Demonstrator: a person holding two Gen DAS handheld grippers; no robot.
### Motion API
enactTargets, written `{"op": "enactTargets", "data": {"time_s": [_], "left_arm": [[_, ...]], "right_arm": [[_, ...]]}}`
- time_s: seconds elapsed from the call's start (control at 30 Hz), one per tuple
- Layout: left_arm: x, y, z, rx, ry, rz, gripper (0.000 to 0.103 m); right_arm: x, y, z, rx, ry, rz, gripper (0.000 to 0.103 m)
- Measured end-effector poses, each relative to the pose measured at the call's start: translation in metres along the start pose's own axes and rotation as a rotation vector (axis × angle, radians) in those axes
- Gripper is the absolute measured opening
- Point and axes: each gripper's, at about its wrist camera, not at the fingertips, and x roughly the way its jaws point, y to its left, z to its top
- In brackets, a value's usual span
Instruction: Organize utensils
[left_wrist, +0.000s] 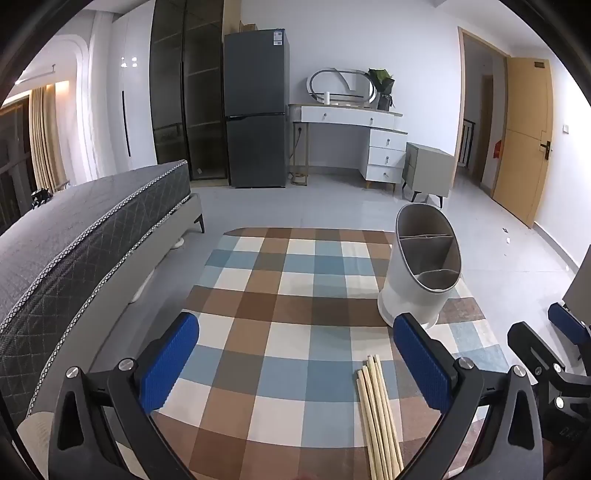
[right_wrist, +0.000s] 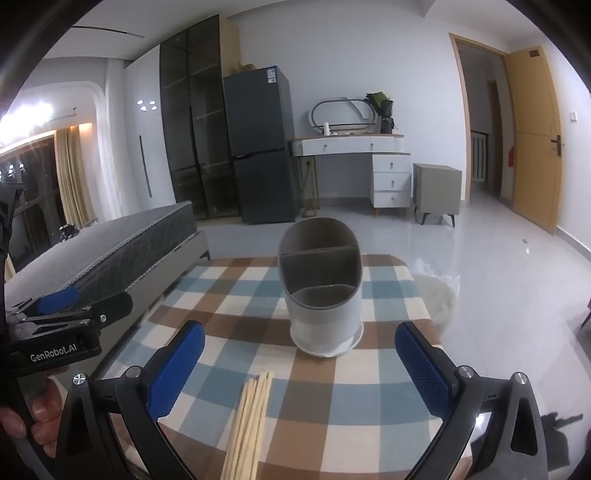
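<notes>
Both tongs are held wide open above a checked tablecloth (left_wrist: 295, 295), nothing being gripped by either. Between the spread blue pads of the left gripper (left_wrist: 295, 363), nearer its right finger, a bundle of wooden chopsticks (left_wrist: 378, 417) is seen lying flat on the cloth. In the right wrist view the same chopsticks (right_wrist: 249, 424) are found between the pads of the right gripper (right_wrist: 300, 363), slightly toward its left finger. Beyond the chopstick tips, ahead of the right gripper, a white utensil holder (right_wrist: 321, 295) with grey divided compartments is stood upright on the cloth; from the left gripper it is seen ahead and to the right (left_wrist: 421, 273). Farther off, a bed (left_wrist: 92, 229), a dark fridge (left_wrist: 256, 110) and a white dressing table (left_wrist: 354, 125) are seen.
</notes>
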Motion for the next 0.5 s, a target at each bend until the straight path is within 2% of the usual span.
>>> {"op": "enactTargets", "data": {"time_s": [0.1, 0.2, 0.5], "left_arm": [[-0.0011, -0.0026, -0.0031, 0.015, -0.011, -0.003, 0.102], [0.0023, 0.0053, -0.0026, -0.007, 0.011, -0.019, 0.102], [0.0029, -0.0003, -0.0016, 0.009, 0.017, -0.009, 0.102]], "right_arm": [[0.0001, 0.0002, 0.0002, 0.000, 0.006, 0.001, 0.103], [-0.0003, 0.0003, 0.0001, -0.002, 0.002, -0.002, 0.103], [-0.0002, -0.0017, 0.0025, 0.000, -0.004, -0.004, 0.103]]}}
